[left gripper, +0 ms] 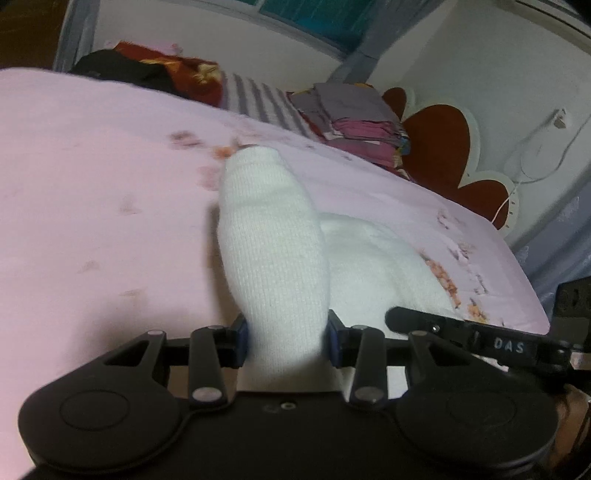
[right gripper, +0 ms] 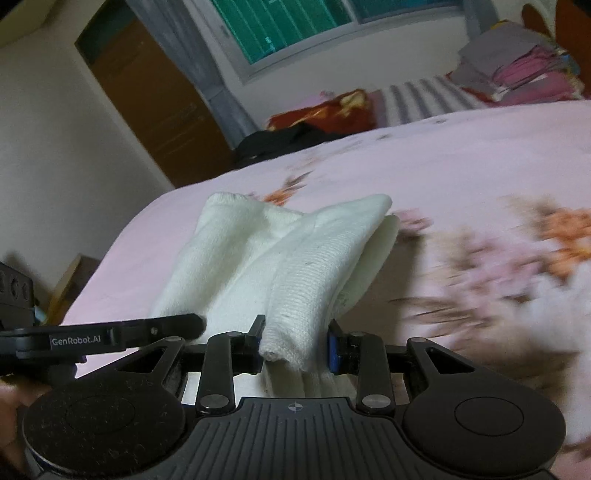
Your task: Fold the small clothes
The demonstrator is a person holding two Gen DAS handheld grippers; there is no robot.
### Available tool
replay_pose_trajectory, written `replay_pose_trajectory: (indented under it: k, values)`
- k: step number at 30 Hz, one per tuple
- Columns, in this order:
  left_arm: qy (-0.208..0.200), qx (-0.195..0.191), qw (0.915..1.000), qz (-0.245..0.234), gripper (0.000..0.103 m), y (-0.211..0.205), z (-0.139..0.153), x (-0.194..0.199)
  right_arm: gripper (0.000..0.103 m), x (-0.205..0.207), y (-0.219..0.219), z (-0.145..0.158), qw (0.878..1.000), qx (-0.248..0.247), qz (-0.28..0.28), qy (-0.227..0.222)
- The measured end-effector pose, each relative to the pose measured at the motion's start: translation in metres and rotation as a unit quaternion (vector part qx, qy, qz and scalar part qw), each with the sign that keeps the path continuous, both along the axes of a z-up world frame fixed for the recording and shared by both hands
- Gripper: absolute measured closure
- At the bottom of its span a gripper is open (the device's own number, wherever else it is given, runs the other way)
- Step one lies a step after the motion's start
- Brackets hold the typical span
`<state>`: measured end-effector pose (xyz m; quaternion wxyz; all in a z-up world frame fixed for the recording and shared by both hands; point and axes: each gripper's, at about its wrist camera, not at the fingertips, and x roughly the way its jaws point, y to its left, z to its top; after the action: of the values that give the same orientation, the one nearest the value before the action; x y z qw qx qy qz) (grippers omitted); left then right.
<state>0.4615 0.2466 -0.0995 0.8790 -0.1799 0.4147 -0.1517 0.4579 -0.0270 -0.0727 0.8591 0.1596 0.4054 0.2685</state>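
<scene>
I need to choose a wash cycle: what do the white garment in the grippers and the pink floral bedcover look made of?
White garment: a soft ribbed knit, matte, probably cotton or a blend; rows of stitches show. Pink floral bedcover: smooth, thin woven cloth with a printed pattern, likely cotton or polyester.

A white ribbed knit garment (left gripper: 273,240) is showing against a pale pink bedsheet (left gripper: 92,184) that is carrying scattered orange and pink flower prints. The gripper frames are showing black, with blue pads (right gripper: 333,345). Behind, a grey-and-white striped cloth (left gripper: 258,101) is lying beside a red and gold blanket (left gripper: 177,70), a black garment (right gripper: 280,142), and a stack of grey, pink and magenta folded clothes (left gripper: 358,118). The window (right gripper: 295,22) is glowing teal; the door (right gripper: 147,99) is looking brown.
</scene>
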Motion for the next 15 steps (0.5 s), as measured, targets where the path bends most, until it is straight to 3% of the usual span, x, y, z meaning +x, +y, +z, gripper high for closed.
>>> replay_pose_trajectory:
  k: [5, 6, 7, 9, 15]
  values:
    - [0.019, -0.042, 0.9988, 0.014, 0.063, 0.040, -0.026, 0.002, 0.072, 0.009, 0.048, -0.019, 1.000, 0.009, 0.000, 0.017]
    - [0.027, -0.045, 0.9985, 0.015, 0.058, 0.044, -0.035, 0.004, 0.072, 0.010, 0.053, -0.024, 1.000, 0.006, -0.003, 0.021]
    - [0.031, -0.050, 0.9981, 0.017, 0.052, 0.047, -0.042, 0.005, 0.072, 0.013, 0.054, -0.029, 1.000, -0.001, -0.006, 0.027]
    - [0.025, -0.069, 0.9971, 0.020, 0.048, 0.049, -0.049, 0.006, 0.072, 0.016, 0.054, -0.046, 0.998, -0.007, -0.019, 0.053]
    - [-0.001, -0.072, 0.9971, 0.026, 0.042, 0.054, -0.047, 0.015, 0.069, 0.021, 0.033, -0.059, 0.995, 0.050, -0.021, 0.079]
